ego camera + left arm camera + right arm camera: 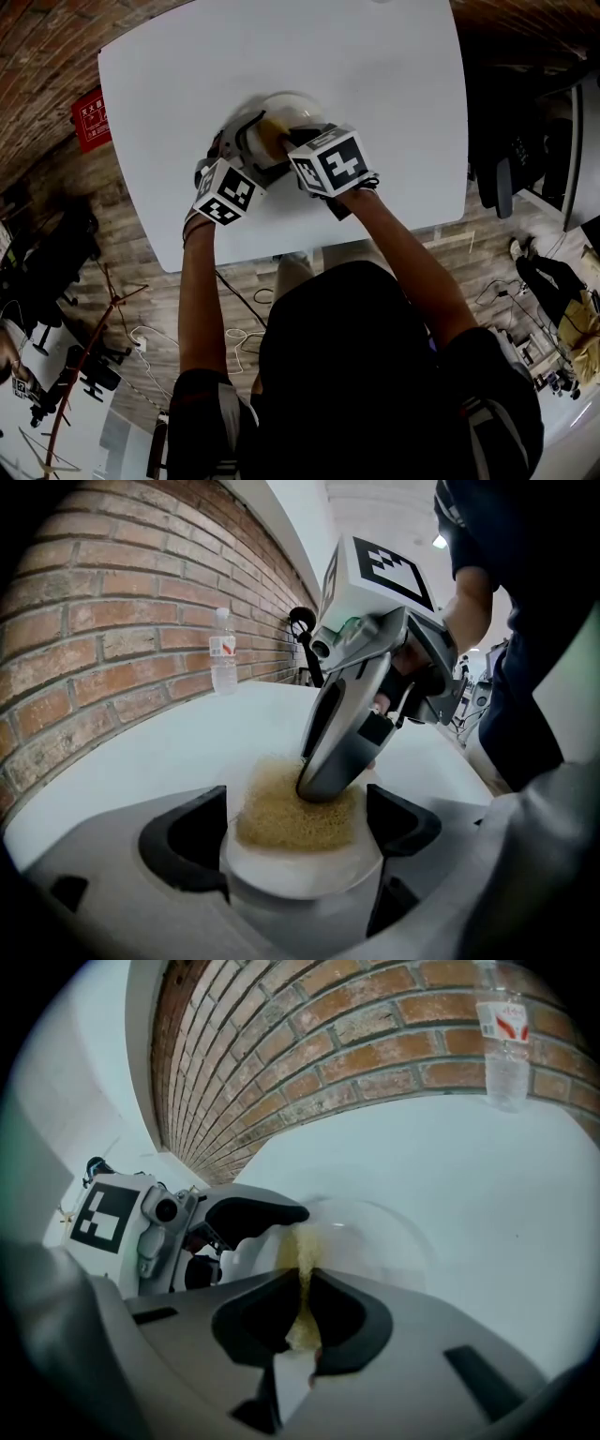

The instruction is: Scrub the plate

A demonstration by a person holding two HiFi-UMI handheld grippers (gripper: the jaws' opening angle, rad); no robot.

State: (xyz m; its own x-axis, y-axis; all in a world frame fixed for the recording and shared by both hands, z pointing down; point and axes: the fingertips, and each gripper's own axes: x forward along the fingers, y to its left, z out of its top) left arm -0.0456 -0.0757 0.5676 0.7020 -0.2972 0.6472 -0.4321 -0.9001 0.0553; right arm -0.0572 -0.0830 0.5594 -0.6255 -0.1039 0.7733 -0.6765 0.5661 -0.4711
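Observation:
A small white plate (292,111) lies on the white table (394,84). My left gripper (242,141) is shut on the plate (300,878), with one black pad (187,841) against each side. A yellow sponge (286,817) lies on the plate. My right gripper (323,782) comes in steeply from above and presses its tip into the sponge. In the right gripper view the right gripper (302,1312) is shut on the sponge (302,1279), which shows edge-on. Beyond it are the plate (384,1241) and the left gripper (251,1222).
A clear water bottle (223,651) stands by the brick wall (103,639) at the table's far side, also the bottle (506,1044) in the right gripper view. Beside the table are a red sign (91,119) and dark chairs (525,159) on the wooden floor.

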